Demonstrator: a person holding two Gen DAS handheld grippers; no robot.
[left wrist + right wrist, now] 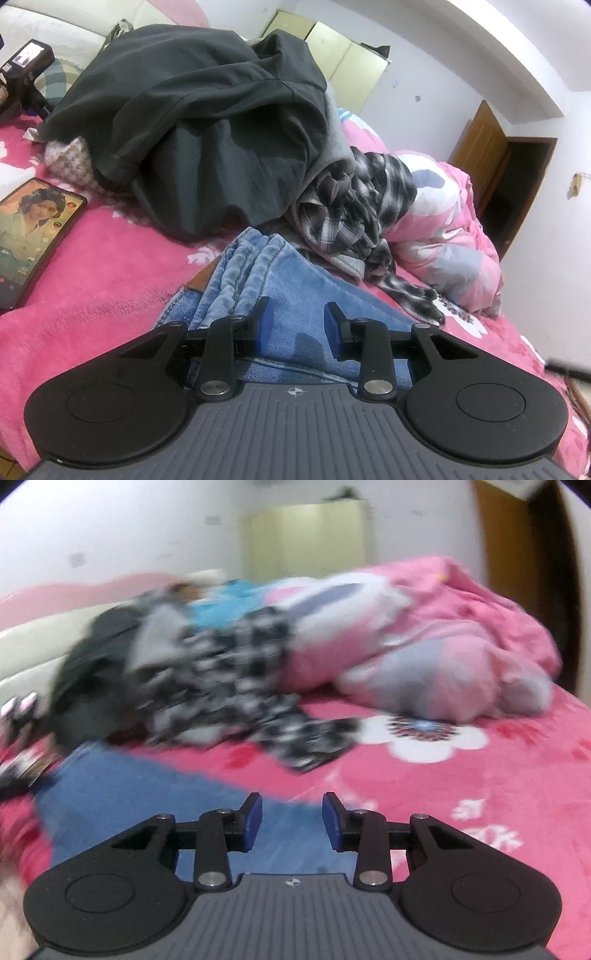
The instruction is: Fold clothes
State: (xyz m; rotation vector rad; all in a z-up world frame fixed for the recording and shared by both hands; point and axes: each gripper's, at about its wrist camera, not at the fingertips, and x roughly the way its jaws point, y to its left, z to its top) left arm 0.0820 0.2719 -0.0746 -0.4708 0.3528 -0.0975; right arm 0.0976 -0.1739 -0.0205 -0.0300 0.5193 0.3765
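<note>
Light blue jeans [295,280] lie bunched on the pink bed cover [110,280], with folds gathered at their left side. My left gripper [297,304] hovers low over them, its blue pads apart and flat denim showing in the gap. The right wrist view is blurred. There my right gripper [292,799] stands open above the edge of the jeans [129,794], where they meet the pink cover [461,775]; nothing is pinched between its pads. Behind the jeans lie a heaped dark grey garment [207,110] and a crumpled black-and-white plaid shirt [354,199], also in the right wrist view [240,672].
A phone [29,236] with a lit screen lies on the cover at the left. A black device [26,70] stands at the far left. A pink-and-white quilt [443,229] is piled at the right. A wooden door [491,147] and pale cupboards [343,55] line the wall.
</note>
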